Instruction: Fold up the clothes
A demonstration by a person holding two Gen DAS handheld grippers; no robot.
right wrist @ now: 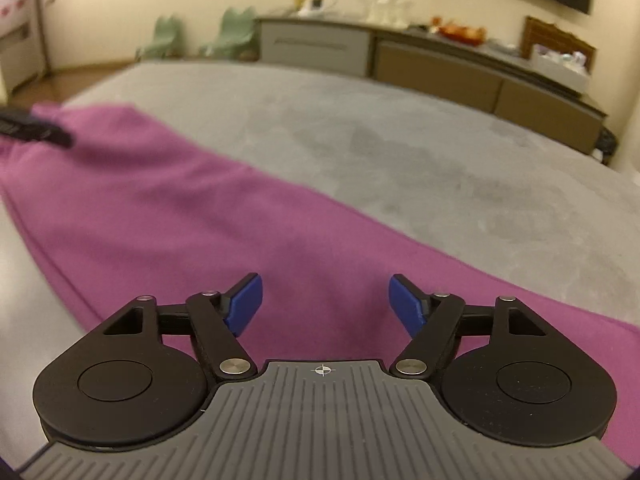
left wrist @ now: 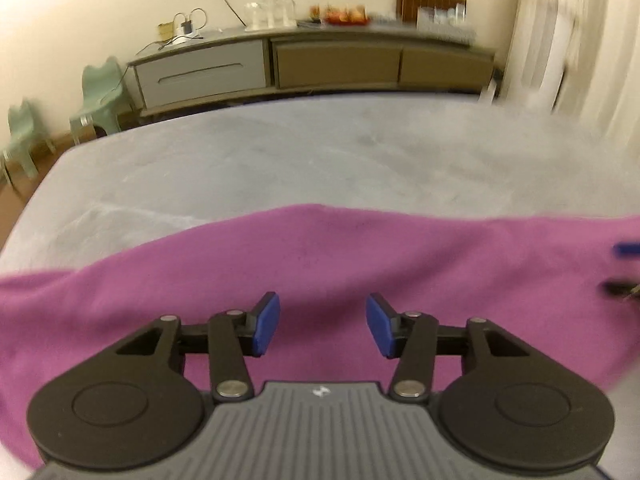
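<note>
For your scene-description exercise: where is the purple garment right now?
The purple garment lies spread on the grey bed, directly under the open left gripper and open right gripper, running across both wrist views.

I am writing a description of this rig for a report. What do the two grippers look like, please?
Both look alike. The left gripper and the right gripper each have two blue finger pads on black linkage arms with silver pivot pins, two round black discs at the base, and a grey ribbed body between them. The body carries a small white mark. No cables or sleeves are visible.
</note>
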